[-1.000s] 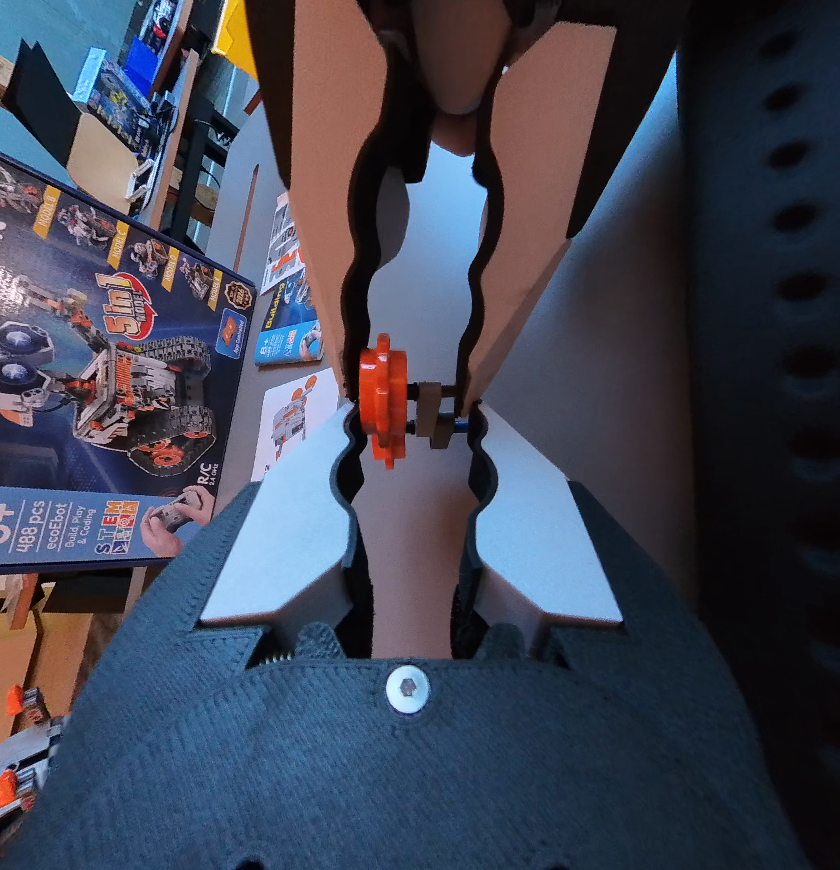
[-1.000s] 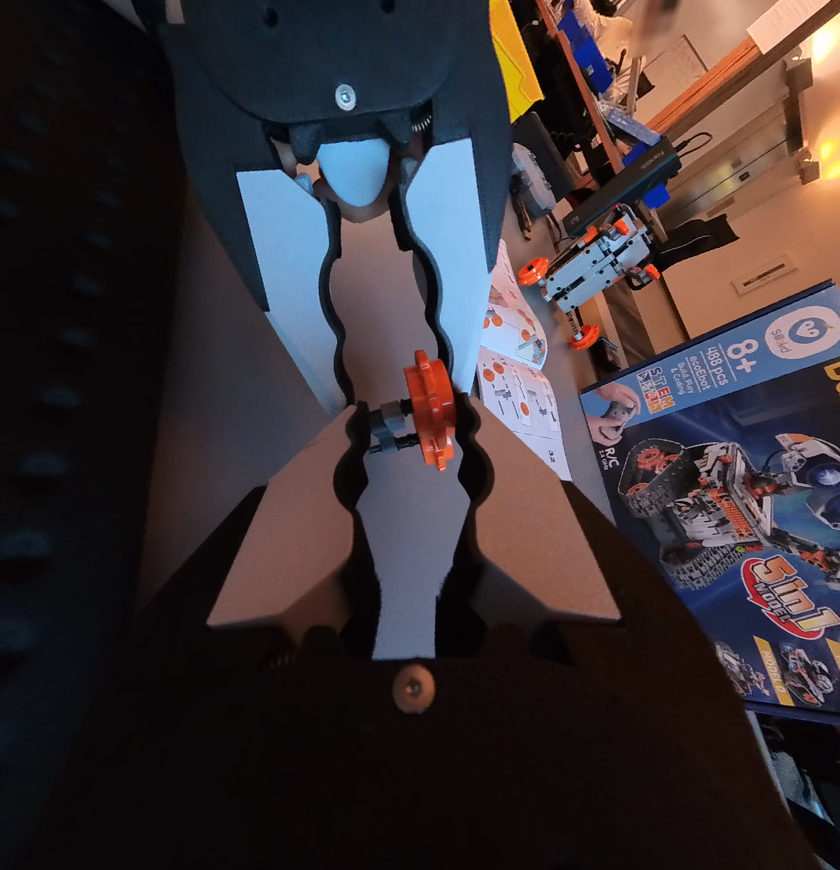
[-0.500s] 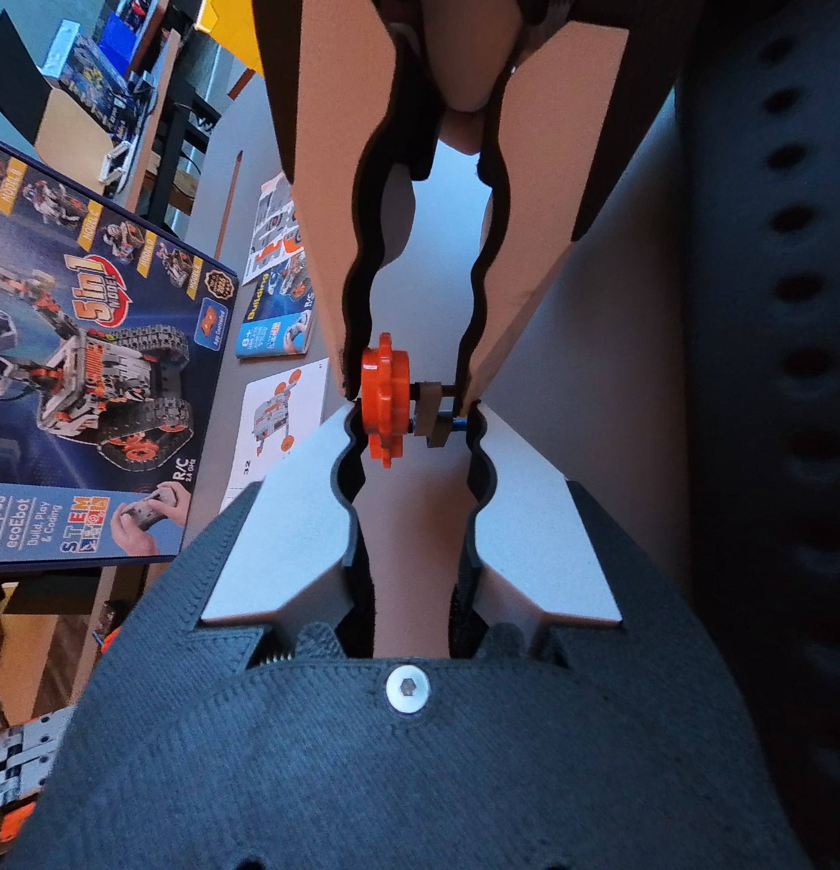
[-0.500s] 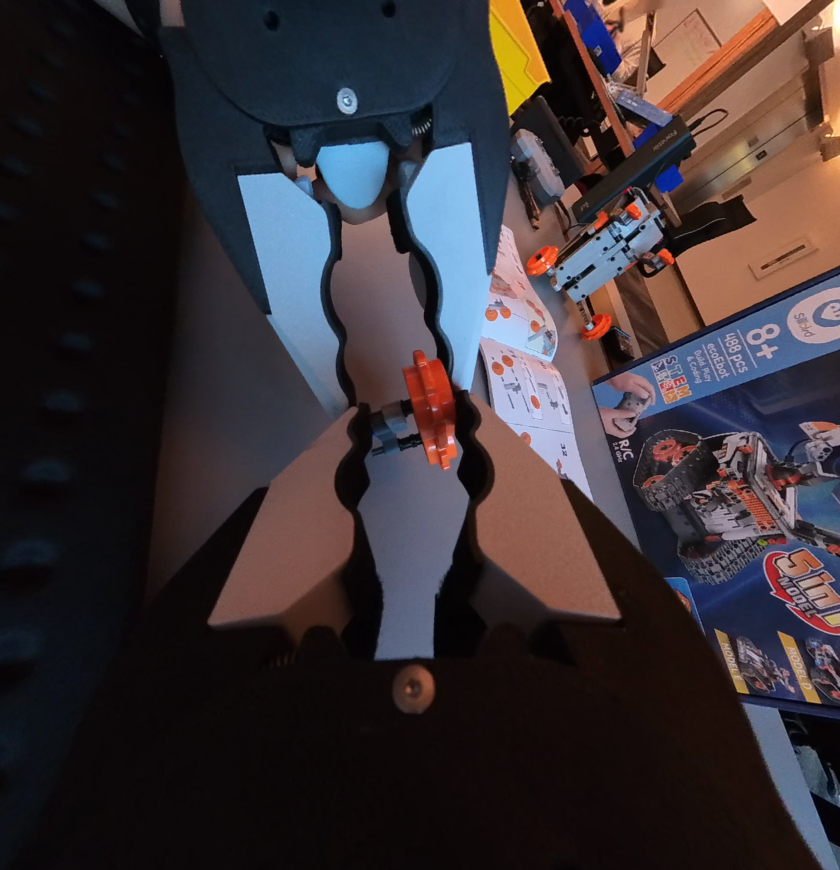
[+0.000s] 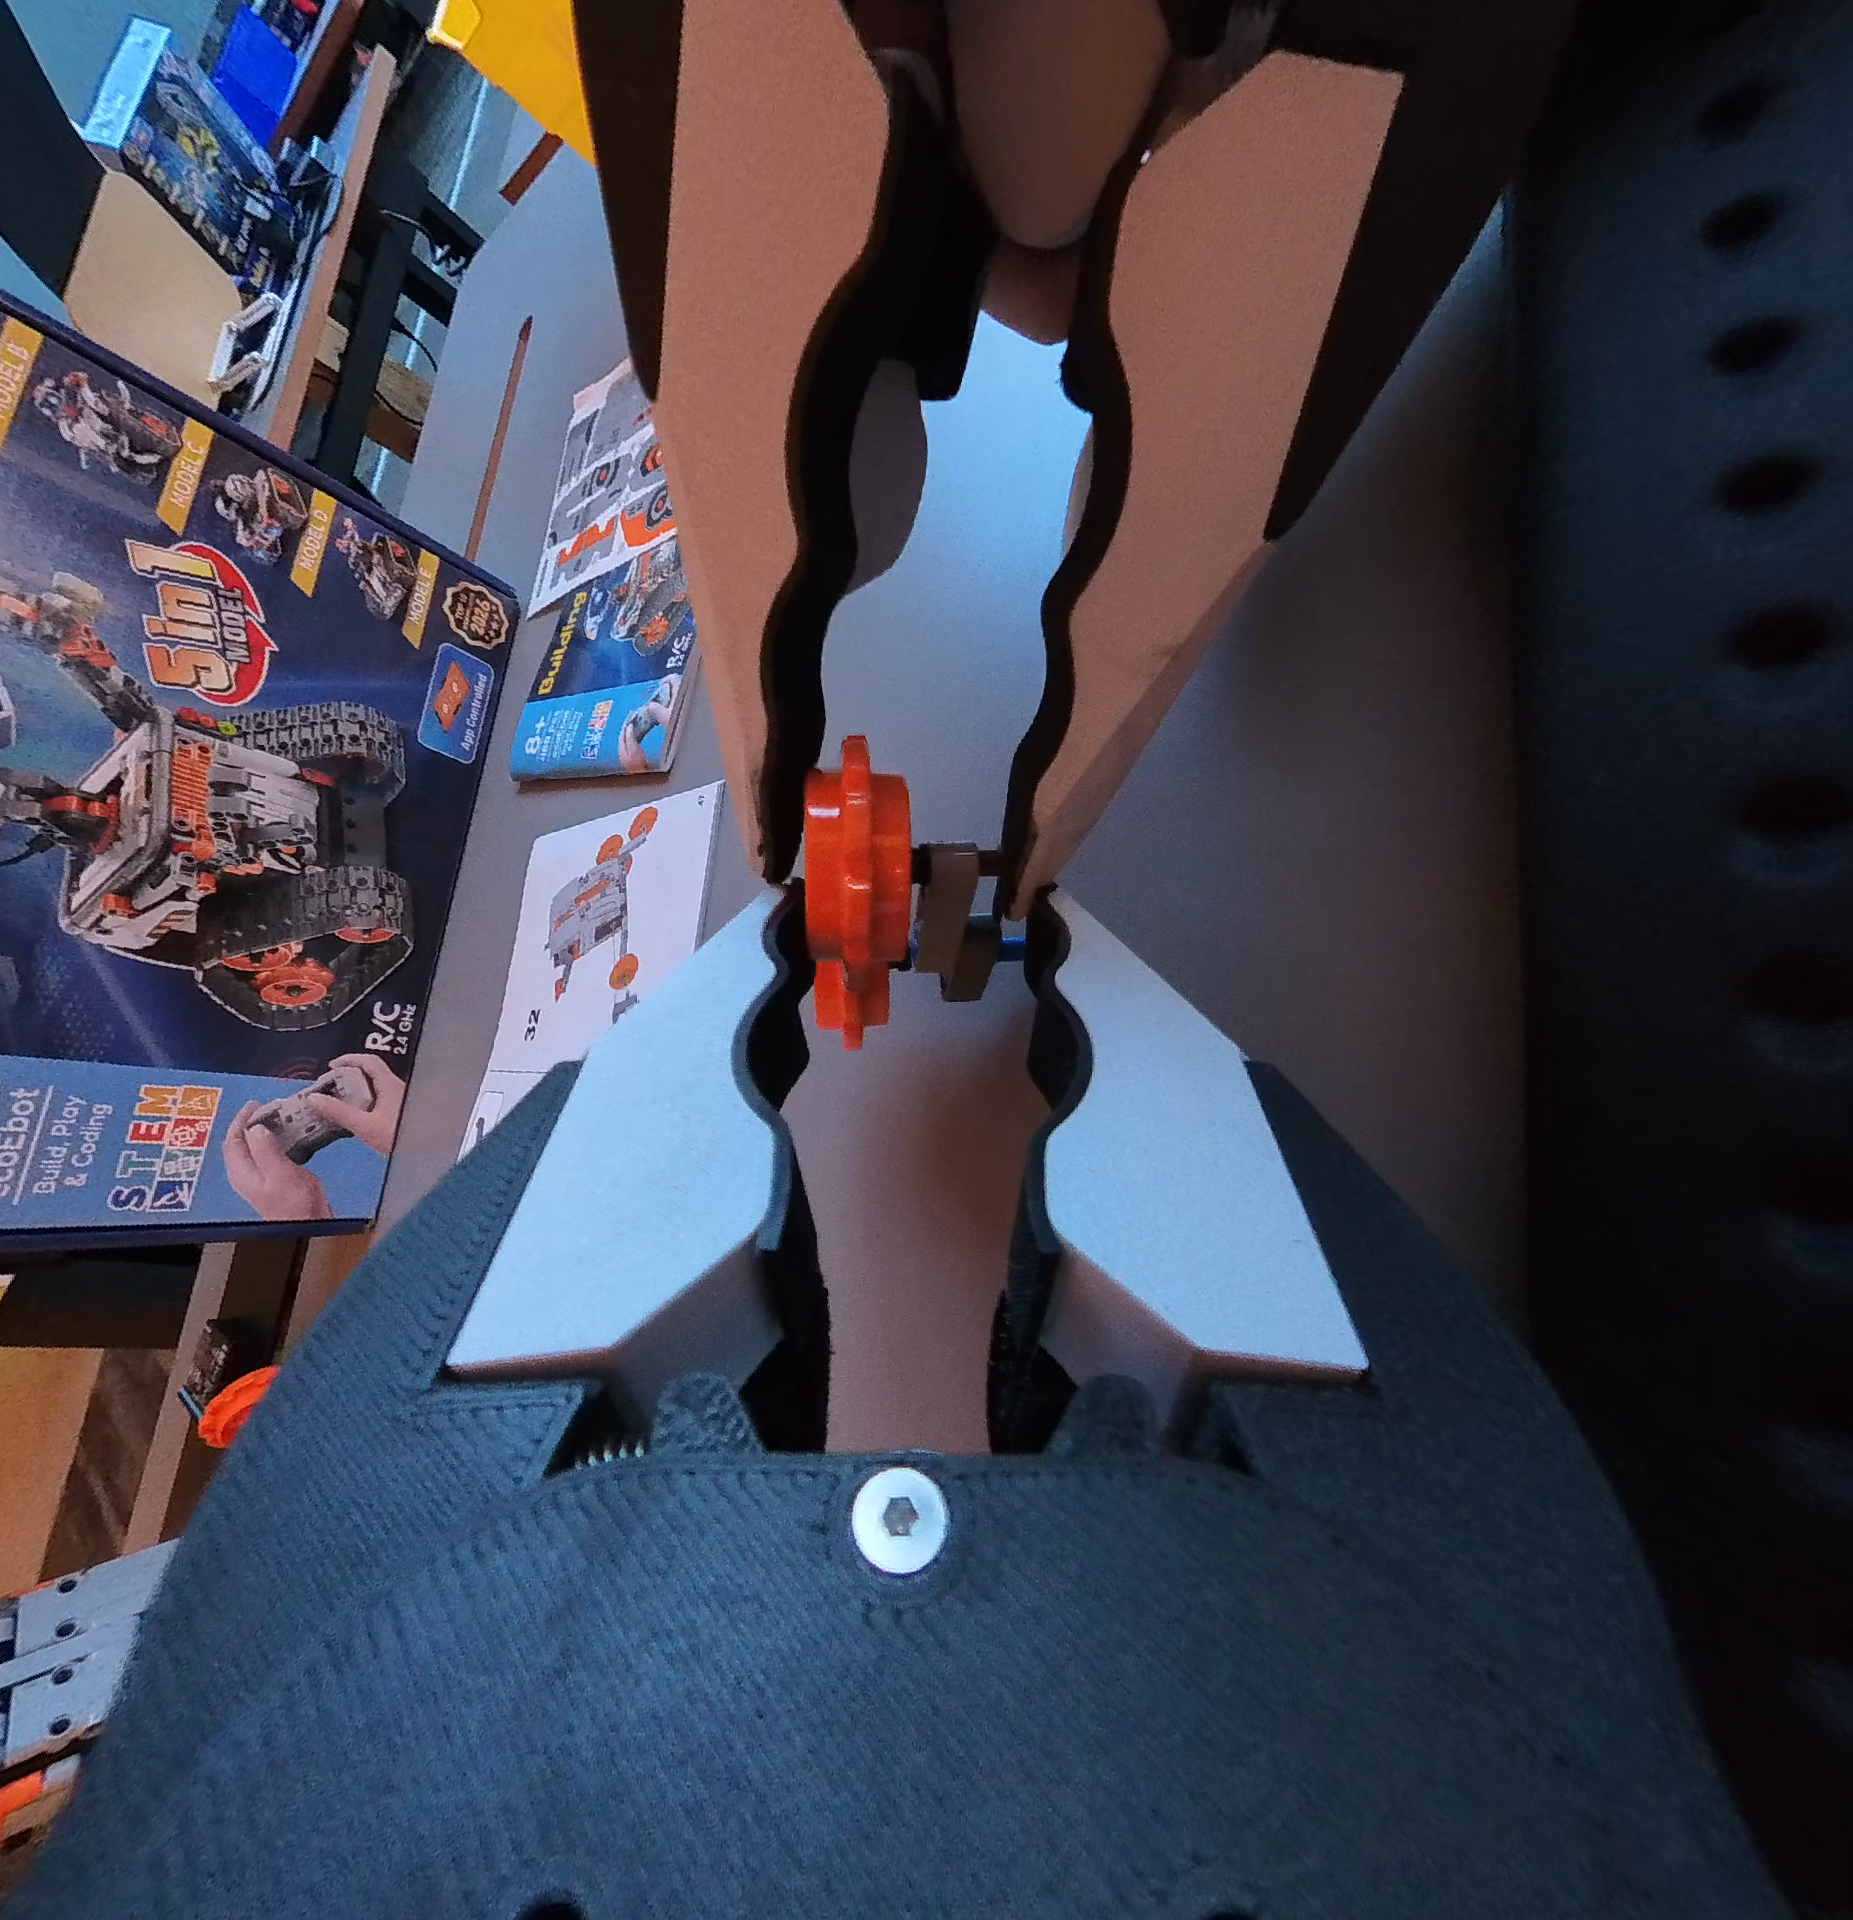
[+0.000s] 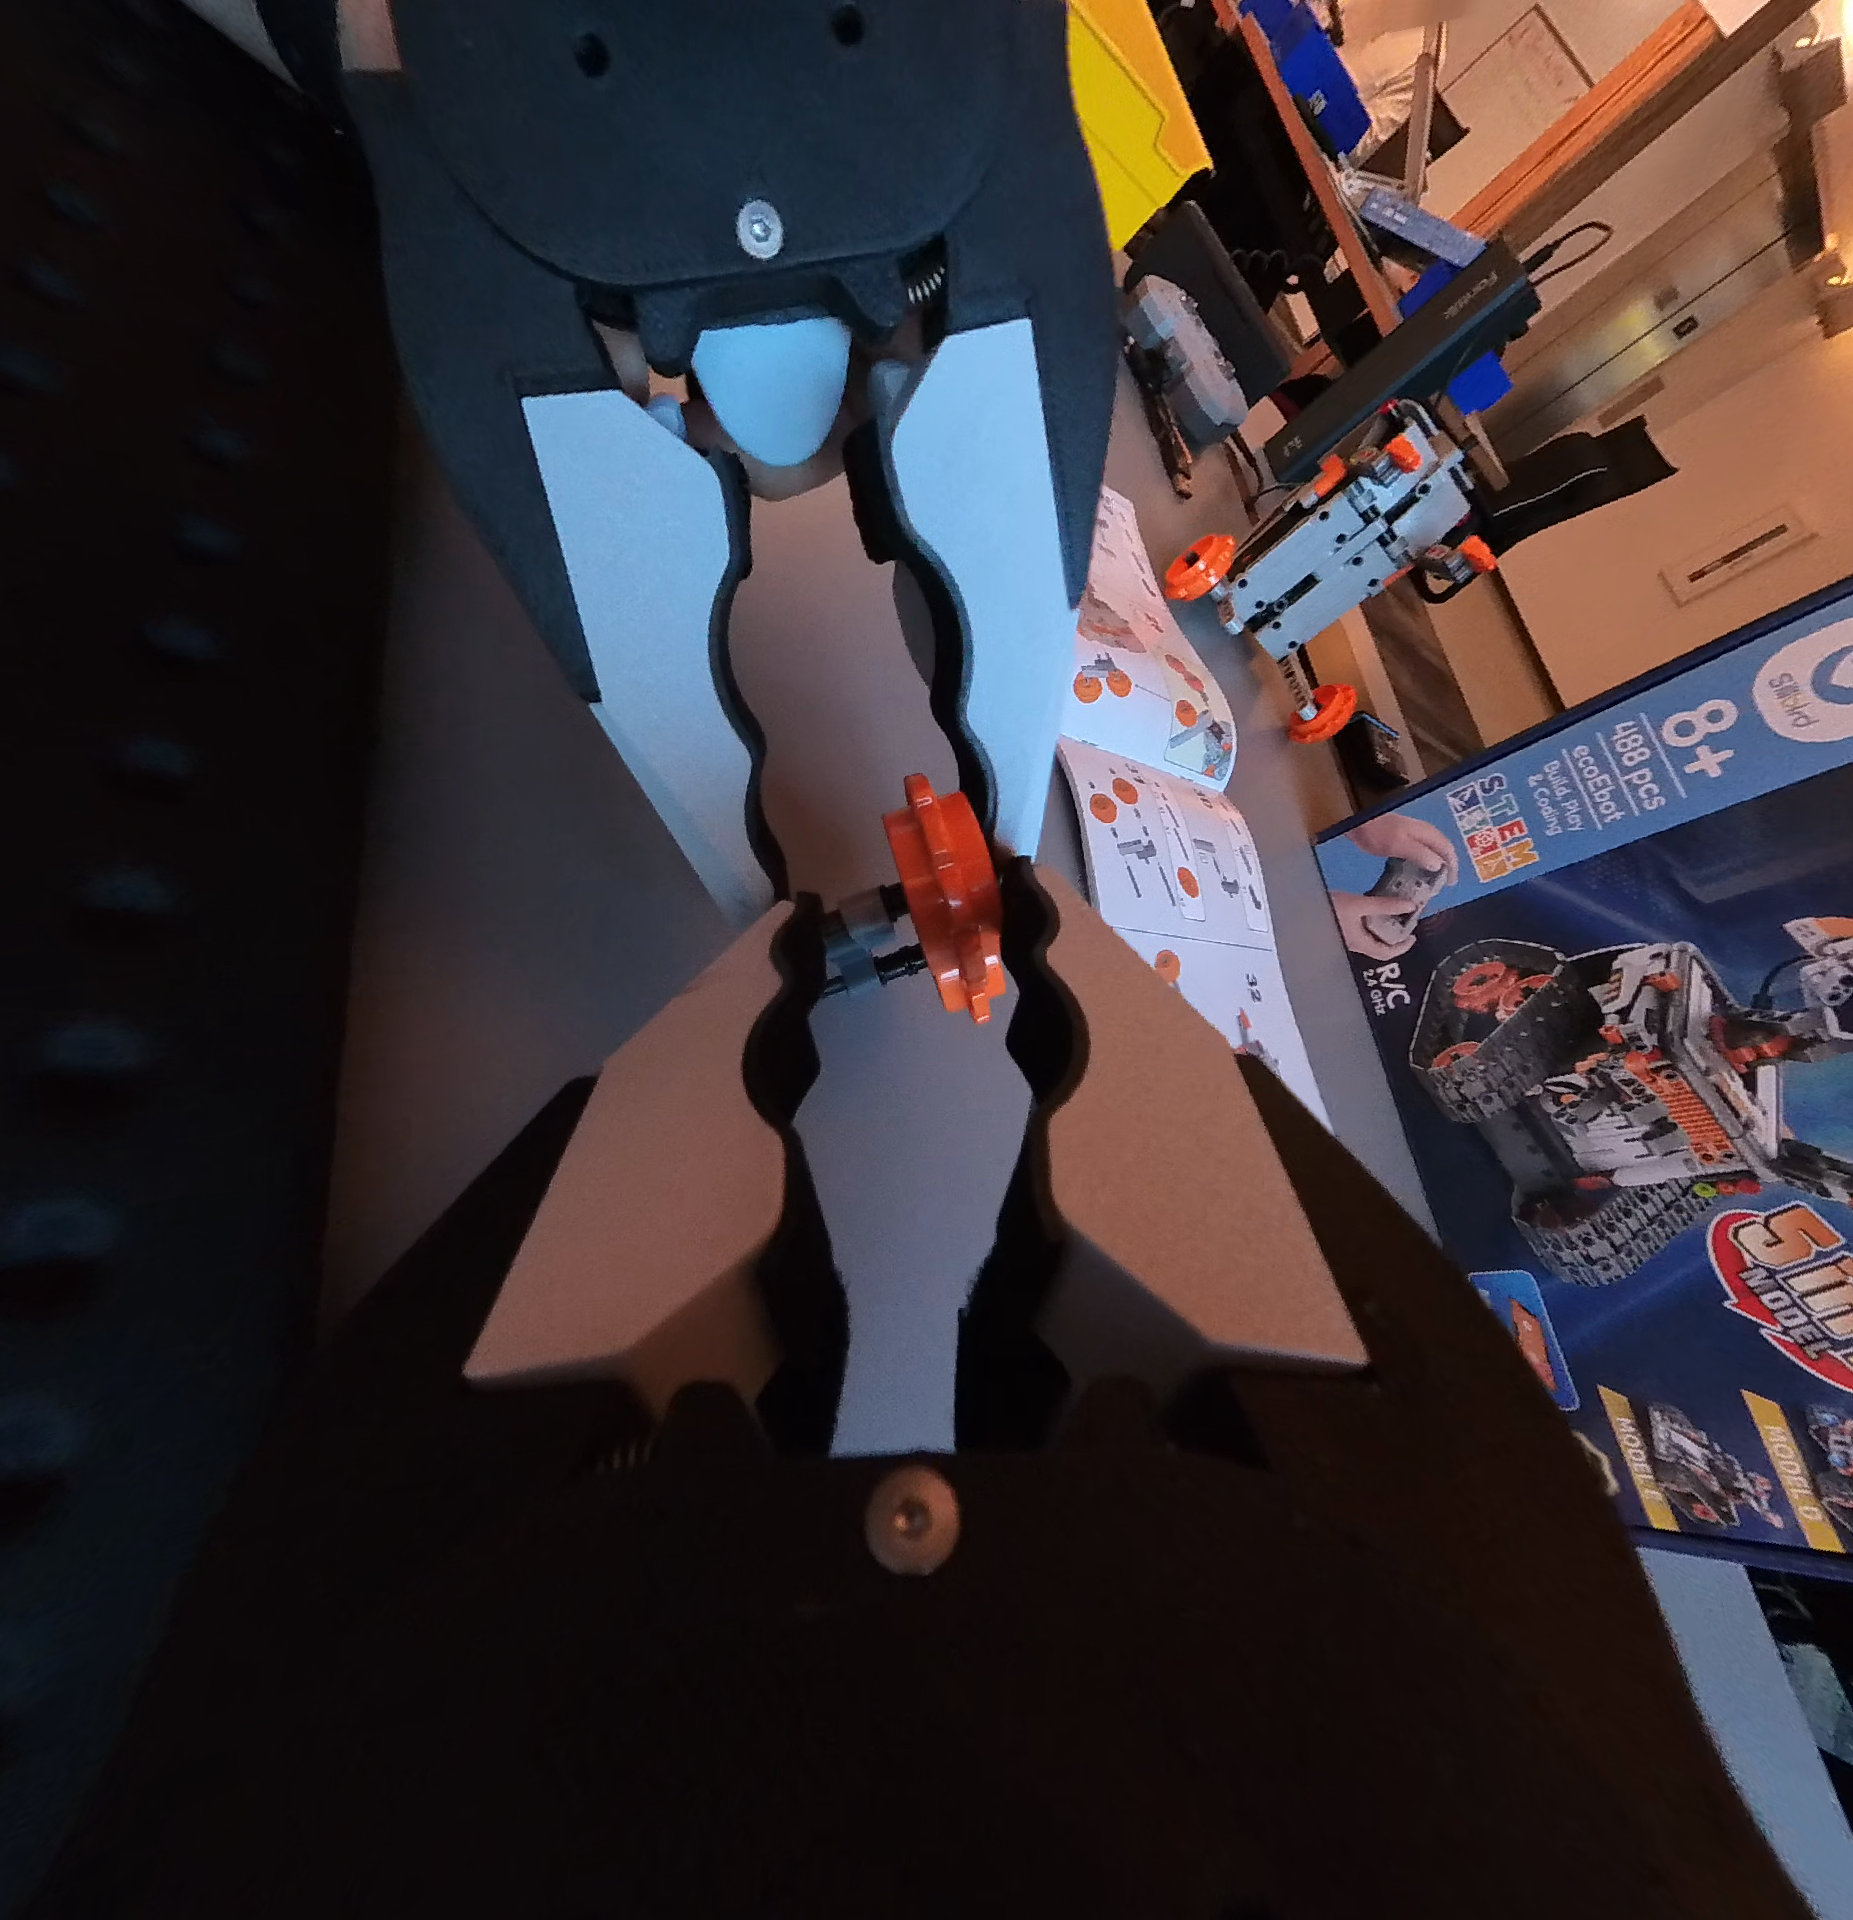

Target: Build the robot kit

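A small assembly hangs in the air between both grippers: an orange toothed wheel [image 5: 854, 883] on short pins with a grey connector piece [image 5: 953, 920]. My left gripper [image 5: 911, 930], with pale grey fingers, comes from below and is shut on it. My right gripper [image 5: 891, 873], with tan fingers, comes from above, tip to tip with the left one, and is shut on the same piece. In the right wrist view the wheel [image 6: 943, 883] and connector [image 6: 860, 925] sit between my right gripper [image 6: 906, 914] and the left gripper [image 6: 880, 857] opposite.
A grey table [image 5: 1317, 831] lies below. On it are a blue toy box [image 5: 205, 790], a closed booklet [image 5: 610, 686], an open instruction page [image 5: 610, 914] and a partly built grey and orange model [image 6: 1337, 561]. A dark perforated surface [image 5: 1732, 727] runs along one side. The grippers are tip to tip, or close to it.
Both grippers swayed together a little, so the box and booklets shifted in view and came back. The grip on the wheel assembly has not changed.
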